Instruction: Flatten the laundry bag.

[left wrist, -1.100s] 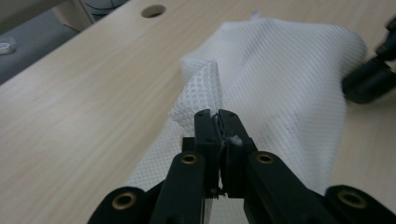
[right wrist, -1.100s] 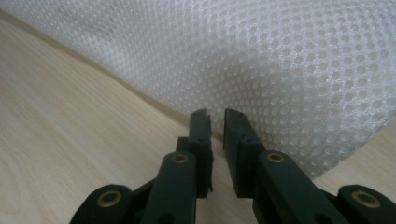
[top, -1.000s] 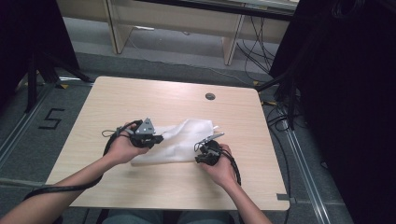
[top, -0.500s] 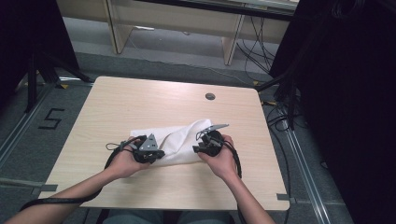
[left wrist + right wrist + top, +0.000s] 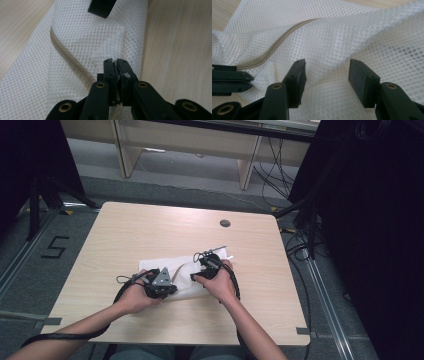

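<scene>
A white mesh bag with a beige zipper lies crumpled on the wooden table. My left gripper sits at its near edge, and in the left gripper view it is shut on a pinch of the mesh. My right gripper is over the bag's right part. Its jaws have just been opening and it stands open over a fold of mesh, with the pads off the fabric. The zipper runs to the left gripper, and a right fingertip shows beyond it.
A round dark grommet sits in the table near its far edge. Black cables trail from both grippers along the forearms. Beyond the table are desk legs, on the right a dark curtain with cables, and a taped "5" on the floor.
The right hand has moved away from the person and to the left over the bag. The left hand came slightly nearer the table's front edge. The bag lies flatter.
</scene>
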`<state>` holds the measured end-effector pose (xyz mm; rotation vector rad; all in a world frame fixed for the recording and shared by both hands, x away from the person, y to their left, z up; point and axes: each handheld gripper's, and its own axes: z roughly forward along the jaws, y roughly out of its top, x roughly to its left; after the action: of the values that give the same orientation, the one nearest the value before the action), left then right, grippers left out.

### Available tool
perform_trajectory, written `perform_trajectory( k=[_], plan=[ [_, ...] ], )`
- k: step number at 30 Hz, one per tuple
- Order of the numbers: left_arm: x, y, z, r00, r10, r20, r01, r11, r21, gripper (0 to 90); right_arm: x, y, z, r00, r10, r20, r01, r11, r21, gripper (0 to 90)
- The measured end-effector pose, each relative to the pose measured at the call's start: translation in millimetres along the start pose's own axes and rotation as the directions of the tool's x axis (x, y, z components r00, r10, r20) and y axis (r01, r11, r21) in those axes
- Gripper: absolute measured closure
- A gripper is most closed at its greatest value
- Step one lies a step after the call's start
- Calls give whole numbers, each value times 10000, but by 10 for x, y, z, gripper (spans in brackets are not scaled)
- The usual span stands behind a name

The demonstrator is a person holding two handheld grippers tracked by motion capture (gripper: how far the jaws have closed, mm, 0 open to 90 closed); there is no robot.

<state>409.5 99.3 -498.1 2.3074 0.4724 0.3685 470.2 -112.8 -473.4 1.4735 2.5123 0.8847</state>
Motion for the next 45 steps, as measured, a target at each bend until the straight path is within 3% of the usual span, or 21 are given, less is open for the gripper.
perform_trajectory(
  k=[4,10,11,12,14,20,25,27,28,29,30,32,33,35,36,37,38,39,41,43,45],
  plan=[
    [-9,-4,10,9999,109,35,-110,9999,71,859,15,11,70,9992,387,54,-388,9991,160,476],
    [-12,-5,29,10000,17,96,-18,10000,88,857,38,15,144,9990,-419,164,416,9990,191,561],
    [-12,-6,32,9999,-20,118,19,9999,116,856,75,21,147,9973,-721,141,717,9970,307,681],
    [-12,-6,32,9999,-20,118,19,9999,116,855,75,21,147,9973,-721,141,717,9970,307,681],
    [-7,-8,35,9998,-70,174,68,9999,105,852,131,25,145,9910,-1332,103,1327,9903,424,819],
    [9,15,-6,9994,-234,242,233,9997,24,806,202,35,122,9864,-1625,242,1615,9861,402,887],
    [89,129,-196,9987,-498,145,505,9975,-503,707,210,51,78,9840,-1762,241,1756,9841,265,888],
    [190,213,-383,9963,-845,-172,817,9886,-1265,637,210,53,62,9836,-1782,261,1777,9838,227,888],
    [190,213,-383,9963,-845,-172,817,9886,-1265,617,210,53,62,9836,-1782,261,1777,9838,227,888],
    [298,247,-513,9924,-1084,-574,972,9804,-1713,590,223,53,52,9838,-1773,266,1768,9840,201,888],
    [298,247,-513,9924,-1084,-574,972,9804,-1713,574,223,53,52,9838,-1773,266,1768,9840,201,888],
    [495,228,-608,9797,-1648,-1138,1402,9702,-1978,550,242,39,45,9851,-1708,194,1704,9852,202,888],
    [495,228,-608,9797,-1648,-1138,1402,9702,-1978,548,242,39,45,9851,-1708,194,1704,9852,202,888],
    [595,187,-571,9691,-2032,-1400,1767,9674,-1812,547,246,14,48,9845,-1737,234,1734,9848,113,888],
    [699,139,-473,9693,-1934,-1518,1768,9773,-1164,548,249,6,50,9851,-1704,247,1703,9854,75,888],
    [699,139,-473,9693,-1934,-1518,1768,9773,-1164,551,249,6,50,9851,-1704,247,1703,9854,75,888],
    [770,95,-321,9665,-2025,-1577,1934,9785,-714,557,246,-1,44,9842,-1751,257,1749,9845,81,888],
    [770,95,-321,9665,-2025,-1577,1934,9785,-714,566,246,-1,44,9842,-1751,257,1749,9845,81,888],
    [827,71,-189,9728,-1744,-1527,1752,9845,-85,580,248,-2,41,9845,-1732,259,1730,9849,85,887],
    [858,53,-38,9697,-2096,-1255,2135,9768,183,608,245,-2,39,9842,-1753,251,1752,9845,82,887],
    [891,32,94,9725,-2027,-1143,2097,9764,523,667,230,1,35,9831,-1823,190,1822,9832,80,884]
  ],
)
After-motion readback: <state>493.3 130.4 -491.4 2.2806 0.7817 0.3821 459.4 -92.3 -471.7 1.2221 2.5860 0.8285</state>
